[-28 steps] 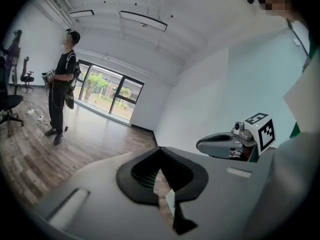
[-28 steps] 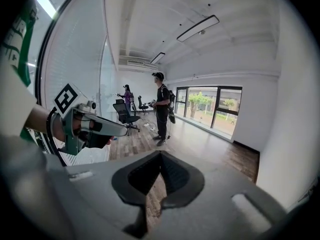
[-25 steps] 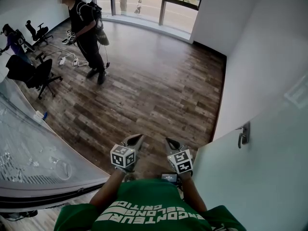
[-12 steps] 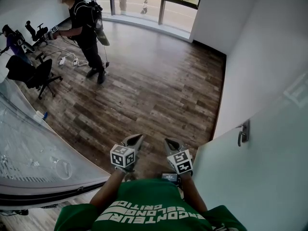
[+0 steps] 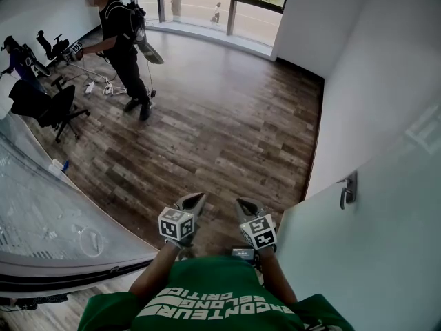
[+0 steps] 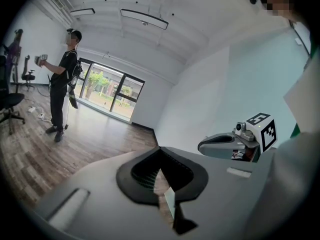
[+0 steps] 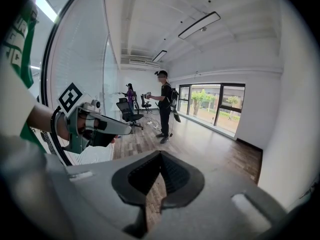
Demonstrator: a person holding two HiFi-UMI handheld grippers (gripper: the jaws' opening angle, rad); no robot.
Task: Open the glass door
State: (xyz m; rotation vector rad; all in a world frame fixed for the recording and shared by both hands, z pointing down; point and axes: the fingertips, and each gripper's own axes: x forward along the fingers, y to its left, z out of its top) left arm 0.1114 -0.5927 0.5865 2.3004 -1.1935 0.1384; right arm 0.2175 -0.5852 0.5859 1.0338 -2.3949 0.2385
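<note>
Over the near edge of the wooden floor [image 5: 220, 129], both grippers are held out side by side from the chest, clear of everything around them. The left gripper [image 5: 194, 200] is pointed forward with its tips leaned a little to the right. Its jaws are seen pressed together, with nothing caught between them. Just beside it, the right gripper [image 5: 242, 203] is leaned a little to the left, and its jaws are likewise closed on nothing. The glass door [image 5: 372, 254] is found at the floor's right edge, to the right of the right gripper and untouched. Its lever handle [image 5: 349, 192] is set near the edge that faces the room.

White lettering is printed across the green shirt [image 5: 207, 295]; it is seen upside down and cannot be read with certainty.

Compared with a second ago, both grippers are kept in the same place and pose. Toward the floor's far left corner, the person in black [image 5: 120, 40] is now seen with an arm stretched left toward the office chairs [image 5: 52, 105], where before it was held low by the waist. Beyond the window [image 5: 255, 12], the small figure [image 5: 217, 11] outside is found further right.
</note>
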